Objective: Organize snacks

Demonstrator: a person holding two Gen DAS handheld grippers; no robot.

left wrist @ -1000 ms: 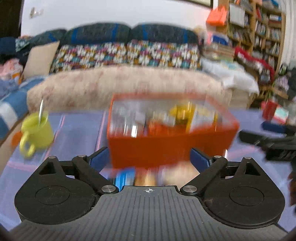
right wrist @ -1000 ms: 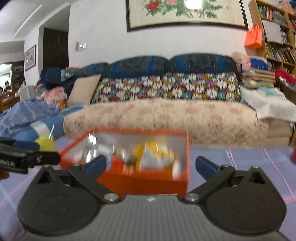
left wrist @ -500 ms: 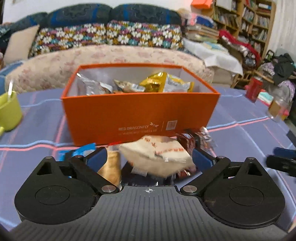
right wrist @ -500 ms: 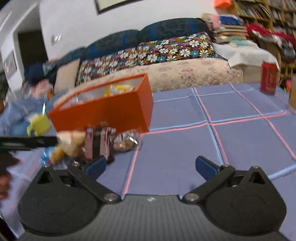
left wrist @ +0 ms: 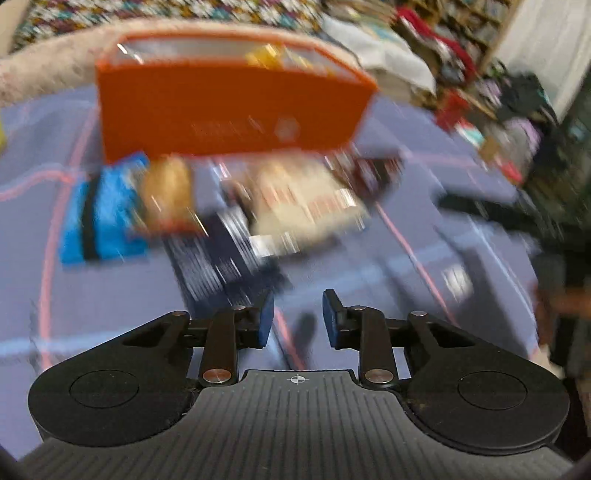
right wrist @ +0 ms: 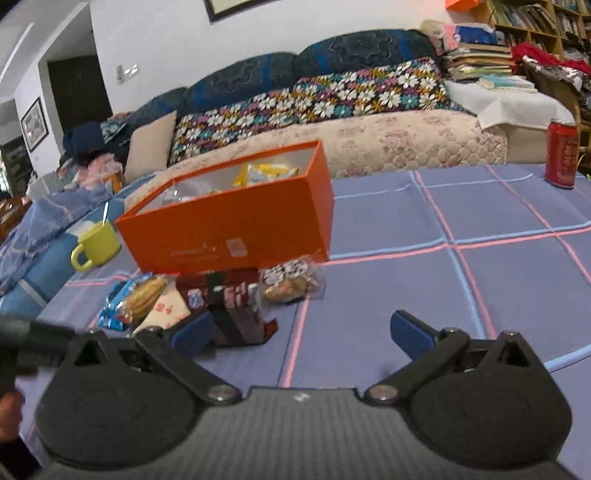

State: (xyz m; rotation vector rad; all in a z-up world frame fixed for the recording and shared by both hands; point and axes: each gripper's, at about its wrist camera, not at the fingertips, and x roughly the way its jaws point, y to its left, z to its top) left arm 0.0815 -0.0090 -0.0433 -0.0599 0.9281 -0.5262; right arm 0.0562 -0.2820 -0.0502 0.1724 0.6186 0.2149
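Observation:
An orange box (right wrist: pixel 229 221) holding several snack packets stands on the purple checked tablecloth (right wrist: pixel 480 277); it also shows blurred in the left wrist view (left wrist: pixel 229 107). Loose snacks lie in front of it: a blue packet (left wrist: pixel 99 218), a cream packet (left wrist: pixel 306 203), a dark red packet (right wrist: pixel 232 302) and a clear bag of biscuits (right wrist: pixel 291 280). My left gripper (left wrist: pixel 298 317) is above the cloth short of the snacks, its jaws narrowed with a gap, holding nothing. My right gripper (right wrist: pixel 299 332) is wide open and empty, right of the dark red packet.
A yellow mug (right wrist: pixel 96 243) with a spoon stands left of the box. A red can (right wrist: pixel 561 153) stands at the far right of the table. A sofa (right wrist: pixel 332 122) runs behind the table and bookshelves (right wrist: pixel 535 22) fill the right.
My left gripper has pulled back and tilted down, and its jaws have narrowed from wide open. My right gripper has swung back toward the box and snacks.

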